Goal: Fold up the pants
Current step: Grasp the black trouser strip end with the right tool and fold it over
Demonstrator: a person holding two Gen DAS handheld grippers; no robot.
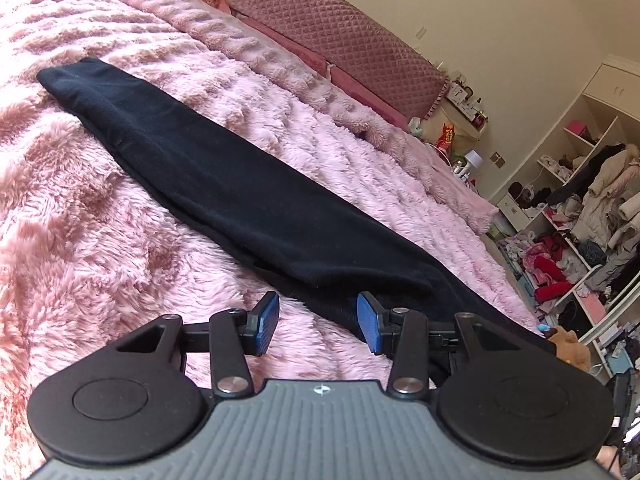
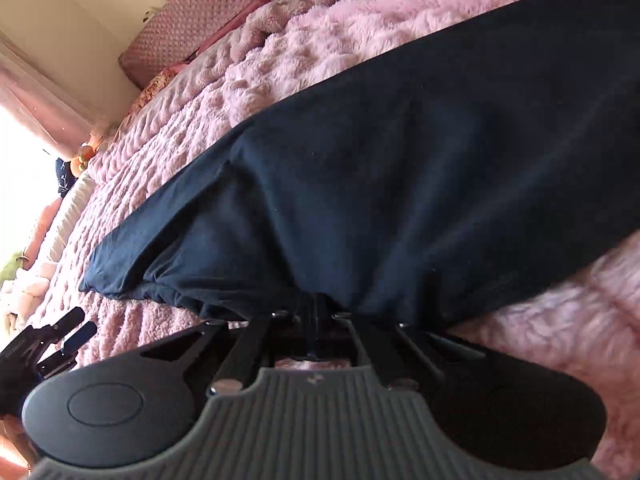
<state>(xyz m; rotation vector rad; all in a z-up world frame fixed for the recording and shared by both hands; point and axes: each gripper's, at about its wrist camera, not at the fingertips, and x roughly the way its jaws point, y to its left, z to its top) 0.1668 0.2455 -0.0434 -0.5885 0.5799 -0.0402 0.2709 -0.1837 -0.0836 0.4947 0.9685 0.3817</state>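
Note:
Dark navy pants (image 1: pixel 224 184) lie folded lengthwise in a long strip on a fluffy pink blanket (image 1: pixel 80 240). My left gripper (image 1: pixel 318 322) is open, its blue pads (image 1: pixel 267 318) just short of the near edge of the pants, touching nothing. In the right wrist view the pants (image 2: pixel 400 160) fill the middle. My right gripper (image 2: pixel 320 312) is shut on the near edge of the pants, its fingers hidden under the bunched cloth. The left gripper also shows at the lower left of the right wrist view (image 2: pixel 68 338).
A quilted pink headboard (image 1: pixel 340 36) and a rolled pink blanket (image 1: pixel 280 64) lie along the far side of the bed. Cluttered white shelves (image 1: pixel 568 208) stand beyond the bed's right end. A bright window (image 2: pixel 20 184) is at the left.

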